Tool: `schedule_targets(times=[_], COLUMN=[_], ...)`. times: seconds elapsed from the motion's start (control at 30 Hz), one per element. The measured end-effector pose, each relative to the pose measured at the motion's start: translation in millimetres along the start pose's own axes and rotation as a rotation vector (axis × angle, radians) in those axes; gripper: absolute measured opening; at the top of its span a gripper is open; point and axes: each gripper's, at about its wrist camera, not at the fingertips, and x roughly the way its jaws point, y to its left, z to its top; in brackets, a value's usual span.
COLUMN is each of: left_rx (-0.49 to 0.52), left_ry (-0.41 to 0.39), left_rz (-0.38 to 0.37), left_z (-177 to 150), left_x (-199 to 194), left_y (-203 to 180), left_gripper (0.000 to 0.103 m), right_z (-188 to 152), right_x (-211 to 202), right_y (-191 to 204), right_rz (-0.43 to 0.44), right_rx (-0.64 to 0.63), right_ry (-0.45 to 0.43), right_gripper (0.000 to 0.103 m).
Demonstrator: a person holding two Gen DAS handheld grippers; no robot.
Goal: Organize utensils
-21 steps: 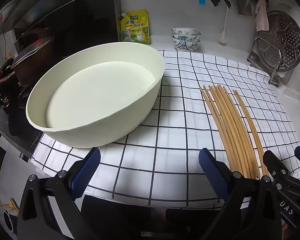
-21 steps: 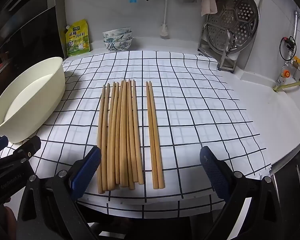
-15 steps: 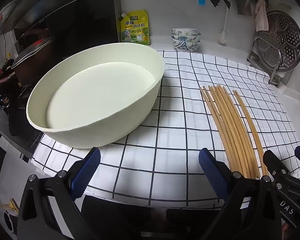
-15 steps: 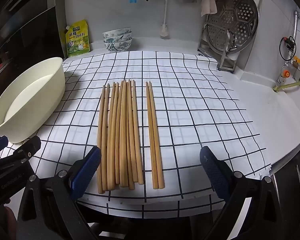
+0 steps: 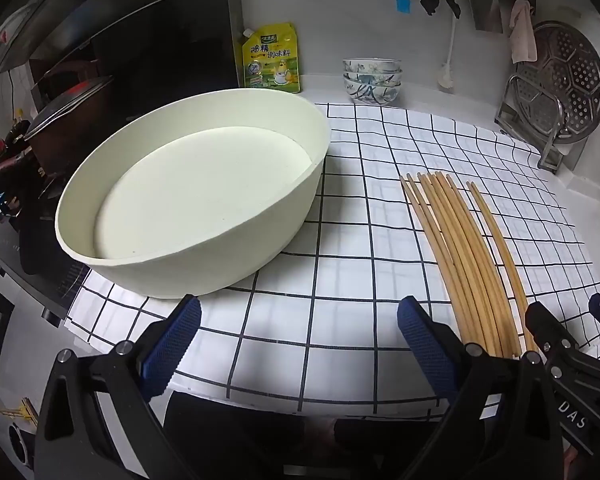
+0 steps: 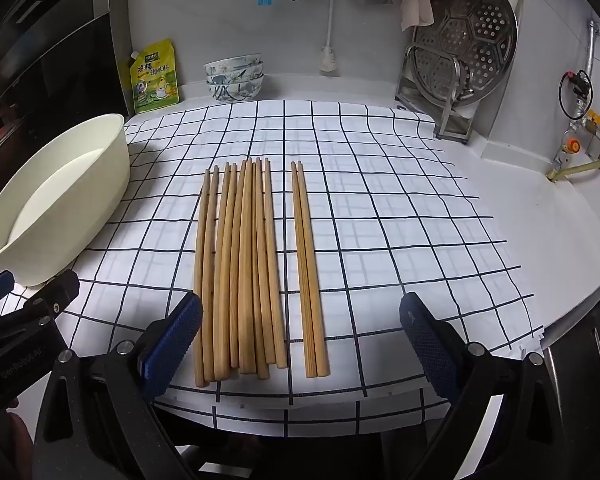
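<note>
No change is seen since the earlier frames. Both the left gripper (image 5: 298, 334) and right gripper (image 6: 300, 334) are held with jaws spread, empty. The chopsticks (image 6: 240, 268) lie apparently untouched on the table (image 6: 380, 216), beside the basin (image 5: 188, 200).

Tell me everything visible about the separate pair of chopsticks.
The pair is two plain, light wooden sticks, tapering toward their far tips. They lie flat and side by side, apparently touching along their length, on the checked cloth. A gap of cloth separates them from the bigger bundle to their left. Their thick ends point toward the camera. Nothing grips them.
</note>
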Motion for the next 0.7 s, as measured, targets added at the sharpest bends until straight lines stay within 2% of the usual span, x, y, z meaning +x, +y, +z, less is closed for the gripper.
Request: schedule_targets(times=[0.7], left_rx=[0.001], left_ry=[-0.003], left_rz=[0.002], left_z=[0.7], left_x=[-1.1], left_y=[-2.5], left_gripper=[0.097], right_z=[0.3], right_x=[-0.4], right_y=[0.0], right_rz=[0.001], right_rx=[0.001], right_ry=[0.002], right_gripper=[0.094])
